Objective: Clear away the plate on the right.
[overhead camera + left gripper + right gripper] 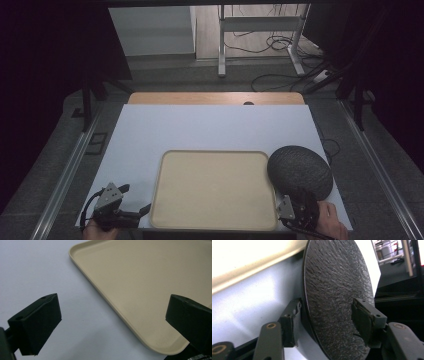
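The high view looks forward and down over the whole bench (pixel 210 125) from above its near side. The left gripper view rides low, looking along its jaws at the tray (pixel 140 277) corner, close up. The right gripper view sits close against the dark plate (pixel 337 290). All three views share the tray edge.

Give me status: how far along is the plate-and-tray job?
Early stage. Done: nothing placed yet; the beige tray lies bare. In hand: the right tongs straddle the near rim of the dark textured plate, which sits on the white sheet beside the tray's right edge; firm clamping can't be confirmed. The left tongs are open at the tray's near-left corner. Left: probably lifting the plate onto the tray.
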{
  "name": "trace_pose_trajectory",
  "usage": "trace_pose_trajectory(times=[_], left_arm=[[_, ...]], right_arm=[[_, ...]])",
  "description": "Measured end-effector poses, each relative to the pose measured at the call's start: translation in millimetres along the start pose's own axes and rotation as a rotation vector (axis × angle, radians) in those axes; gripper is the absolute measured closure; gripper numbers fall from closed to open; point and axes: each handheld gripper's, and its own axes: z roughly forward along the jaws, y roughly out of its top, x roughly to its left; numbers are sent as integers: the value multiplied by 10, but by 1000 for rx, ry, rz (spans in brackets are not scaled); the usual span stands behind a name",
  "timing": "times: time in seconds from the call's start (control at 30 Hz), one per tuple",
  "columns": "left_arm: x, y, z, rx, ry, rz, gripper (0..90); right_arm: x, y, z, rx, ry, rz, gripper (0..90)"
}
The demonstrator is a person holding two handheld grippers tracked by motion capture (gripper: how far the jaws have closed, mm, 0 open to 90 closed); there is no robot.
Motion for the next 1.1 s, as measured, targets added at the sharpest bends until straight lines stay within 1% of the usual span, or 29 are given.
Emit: trace_pose_trajectory(times=[0.2, 0.3, 0.37, 0.43, 0.5, 0.6, 0.77, 0.8, 0.83, 0.97, 1.03, 1.07, 1.1], left_arm=[[-3, 0, 6, 6, 1, 4, 0], [-6, 1, 10, 8, 2, 5, 0], [-5, 1, 10, 9, 2, 6, 0], [-5, 1, 10, 9, 2, 6, 0], [-6, 1, 11, 10, 2, 6, 0], [-7, 2, 12, 11, 2, 7, 0], [-8, 2, 15, 14, 3, 8, 0], [-9, 2, 16, 14, 3, 8, 0], [-9, 2, 17, 15, 3, 9, 0], [-10, 2, 20, 18, 3, 11, 0], [-12, 4, 24, 23, 3, 16, 0], [-14, 5, 25, 23, 3, 16, 0], [-17, 6, 28, 24, 2, 18, 0]], right_arm=[[57, 35, 32, 22, -43, -90, 479], [95, 60, 61, 36, -57, -120, 490], [126, 77, 91, 54, -83, -155, 495], [132, 77, 103, 59, -83, -162, 501], [141, 73, 131, 73, -104, -192, 516], [150, 76, 170, 83, -112, -216, 543], [168, 84, 223, 97, -139, -252, 576], [176, 87, 231, 100, -146, -272, 587], [186, 88, 237, 100, -148, -279, 600], [236, 101, 257, 110, -163, -345, 681], [263, 112, 257, 128, -157, -357, 743], [270, 112, 260, 129, -156, -374, 769], [279, 113, 260, 133, -154, -378, 791]])
